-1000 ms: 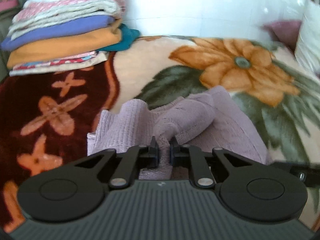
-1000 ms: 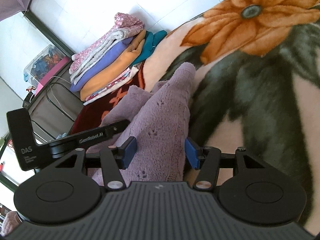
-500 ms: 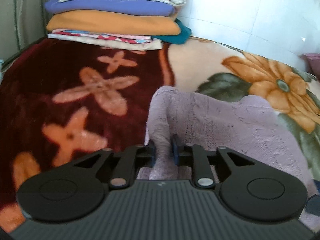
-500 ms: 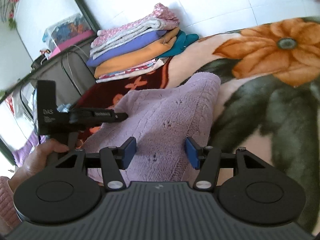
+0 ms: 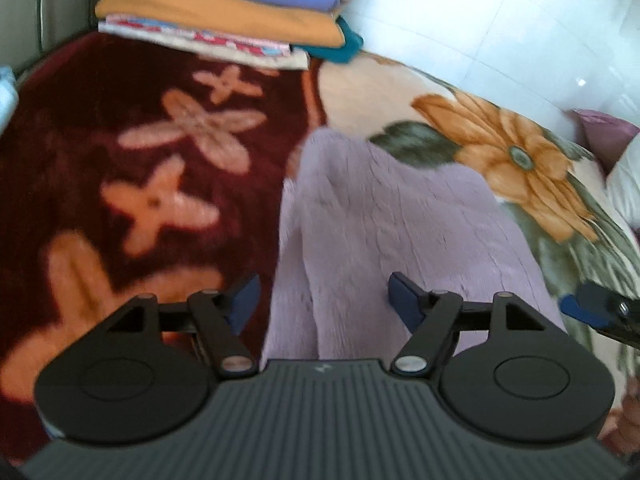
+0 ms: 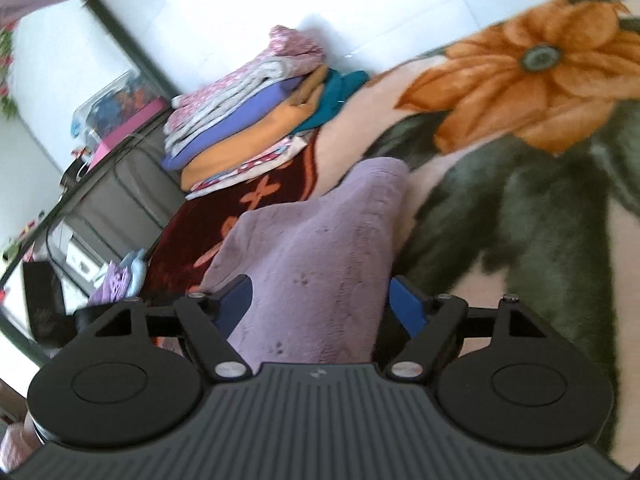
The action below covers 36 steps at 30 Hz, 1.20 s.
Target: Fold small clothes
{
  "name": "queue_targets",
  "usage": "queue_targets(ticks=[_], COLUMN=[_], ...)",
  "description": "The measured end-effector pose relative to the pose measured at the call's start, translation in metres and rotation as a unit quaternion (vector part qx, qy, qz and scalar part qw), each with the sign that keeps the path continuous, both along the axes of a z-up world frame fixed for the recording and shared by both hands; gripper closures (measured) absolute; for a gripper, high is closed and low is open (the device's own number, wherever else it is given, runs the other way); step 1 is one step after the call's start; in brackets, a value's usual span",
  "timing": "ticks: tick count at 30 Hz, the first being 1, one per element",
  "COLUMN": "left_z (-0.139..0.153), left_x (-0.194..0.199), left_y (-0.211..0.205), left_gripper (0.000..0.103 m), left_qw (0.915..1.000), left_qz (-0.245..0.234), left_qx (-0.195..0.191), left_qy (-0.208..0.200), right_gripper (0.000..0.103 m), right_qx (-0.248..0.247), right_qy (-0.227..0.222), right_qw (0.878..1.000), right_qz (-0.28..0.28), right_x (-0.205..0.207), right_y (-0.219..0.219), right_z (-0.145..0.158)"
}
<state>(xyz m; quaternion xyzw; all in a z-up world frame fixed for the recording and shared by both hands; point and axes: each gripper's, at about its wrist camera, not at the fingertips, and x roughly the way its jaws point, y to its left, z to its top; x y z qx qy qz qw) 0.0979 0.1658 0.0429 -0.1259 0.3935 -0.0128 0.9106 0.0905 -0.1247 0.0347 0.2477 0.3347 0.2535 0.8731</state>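
Lilac knit garment point(image 5: 400, 240) lies folded on the floral blanket point(image 5: 160, 152), the clothes stack point(image 5: 224, 12) at its eleven o'clock. Left gripper point(image 5: 324, 296) and right gripper point(image 6: 318, 300) both hover spread wide, holding nothing. It looks soft, light and floppy; pinching a folded edge or corner seems best.

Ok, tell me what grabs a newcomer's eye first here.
The lilac knit lies folded on the blanket, between the open fingers of the left gripper. Next the big orange flower printed on the blanket, right of the knit. Then the colourful stack of folded clothes at the far edge.
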Motion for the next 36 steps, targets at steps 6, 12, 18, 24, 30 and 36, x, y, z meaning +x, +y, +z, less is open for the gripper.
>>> queue_targets(ticks=[6,12,18,24,30,36], left_z=[-0.02,-0.034,-0.012,0.002,-0.002,-0.024], left_x=[0.002,0.0,-0.014,-0.051,-0.095,-0.113], left_y=[0.011,0.011,0.006,-0.032,-0.077,-0.084], left_gripper=[0.022,0.048,0.06,0.06,0.059,0.049], left_qw=[0.9966,0.9876,0.9806,0.9673,0.9703,0.9838], left_qz=[0.023,0.007,-0.003,-0.044,-0.08,-0.055], left_qx=[-0.072,-0.155,-0.196,-0.25,-0.228,-0.167], left_qy=[0.031,0.025,0.003,0.001,0.018,0.035], right_gripper=[0.018,0.026,0.048,0.048,0.047,0.042], right_qx=[0.014,0.037,0.02,-0.009,-0.043,-0.094], right_qy=[0.064,0.1,0.073,0.034,0.052,0.079], right_qw=[0.998,0.993,0.996,0.999,0.998,0.992], right_qz=[0.023,0.051,0.048,0.041,0.012,0.006], right_x=[0.02,0.036,0.029,-0.016,-0.087,-0.114], right_y=[0.008,0.035,0.033,-0.007,-0.053,-0.061], right_z=[-0.022,-0.042,-0.004,0.054,0.056,0.004])
